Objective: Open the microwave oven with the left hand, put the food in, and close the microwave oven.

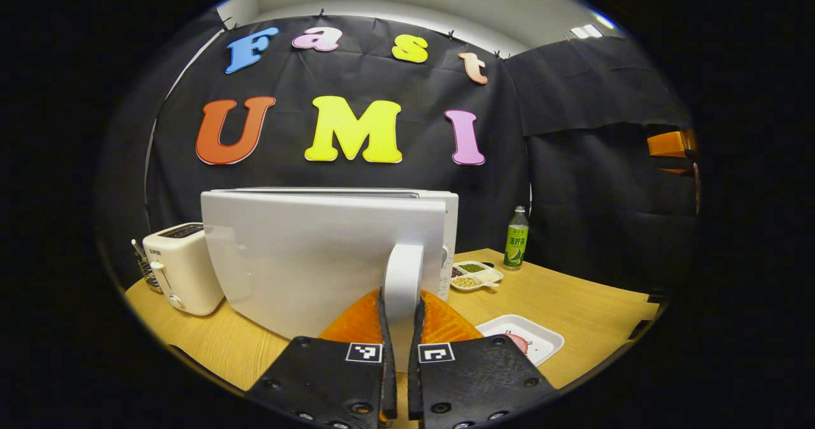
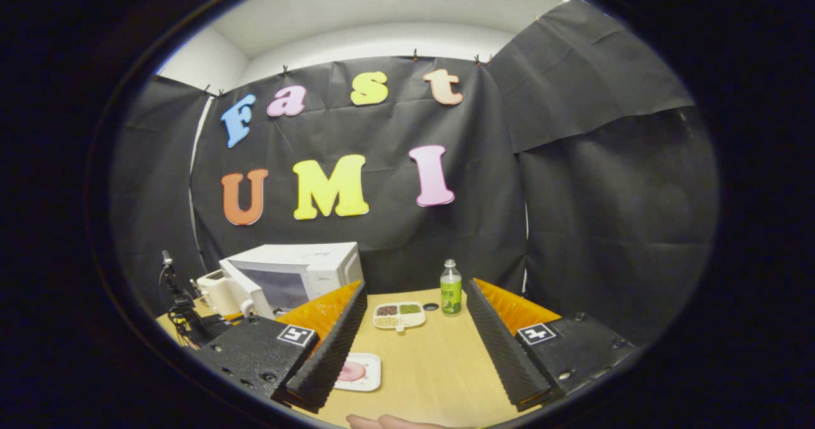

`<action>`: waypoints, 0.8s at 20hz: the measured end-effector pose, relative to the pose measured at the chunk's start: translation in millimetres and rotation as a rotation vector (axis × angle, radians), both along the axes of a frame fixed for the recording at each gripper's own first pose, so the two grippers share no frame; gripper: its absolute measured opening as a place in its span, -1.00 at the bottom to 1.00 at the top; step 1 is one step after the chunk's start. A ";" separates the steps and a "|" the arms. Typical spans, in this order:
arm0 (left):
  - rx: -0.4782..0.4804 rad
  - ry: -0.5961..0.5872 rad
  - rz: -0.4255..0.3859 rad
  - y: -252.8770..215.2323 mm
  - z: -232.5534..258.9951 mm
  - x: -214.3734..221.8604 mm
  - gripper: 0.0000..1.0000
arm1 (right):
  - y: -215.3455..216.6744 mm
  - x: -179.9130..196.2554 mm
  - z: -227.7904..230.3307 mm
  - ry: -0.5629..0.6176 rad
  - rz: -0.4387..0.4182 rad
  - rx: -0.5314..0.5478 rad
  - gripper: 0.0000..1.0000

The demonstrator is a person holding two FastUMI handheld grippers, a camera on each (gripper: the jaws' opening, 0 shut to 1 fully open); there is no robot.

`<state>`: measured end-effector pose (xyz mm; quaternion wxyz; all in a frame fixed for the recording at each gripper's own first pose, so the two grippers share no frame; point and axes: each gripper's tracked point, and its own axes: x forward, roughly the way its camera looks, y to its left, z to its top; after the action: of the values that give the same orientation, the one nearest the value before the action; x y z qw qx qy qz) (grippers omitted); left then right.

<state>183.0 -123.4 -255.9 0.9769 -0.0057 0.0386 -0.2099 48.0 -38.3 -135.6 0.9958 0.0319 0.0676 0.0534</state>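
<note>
Left gripper view: the left gripper (image 1: 401, 327) is clamping the microwave door handle (image 1: 403, 276), swinging the door (image 1: 318, 257) outward; pulling along its arc is advisable; the right gripper (image 2: 414, 346) is hovering, jaws apart, near the plated food (image 2: 351, 371).

Right gripper view: your right gripper (image 2: 414, 346) hangs above the tabletop (image 2: 433, 365) with its jaws spread wide. Between them you see a divided dish of grains (image 2: 399, 315) and, just beside it, a green bottle (image 2: 451, 289). A white tray with pink food (image 2: 360, 372) lies near your left finger. The microwave oven (image 2: 299, 276) stands at far left, its door ajar
</note>
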 end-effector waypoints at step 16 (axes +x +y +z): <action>0.029 0.049 0.375 201.6 4.2 -153.0 0.80 | 54.5 -33.1 -28.4 0.067 0.088 -0.069 0.83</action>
<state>30.0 78.2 -251.7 0.9977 -0.0037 0.0640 -0.0234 15.0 16.2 -164.0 0.9902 -0.0038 0.1041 0.0935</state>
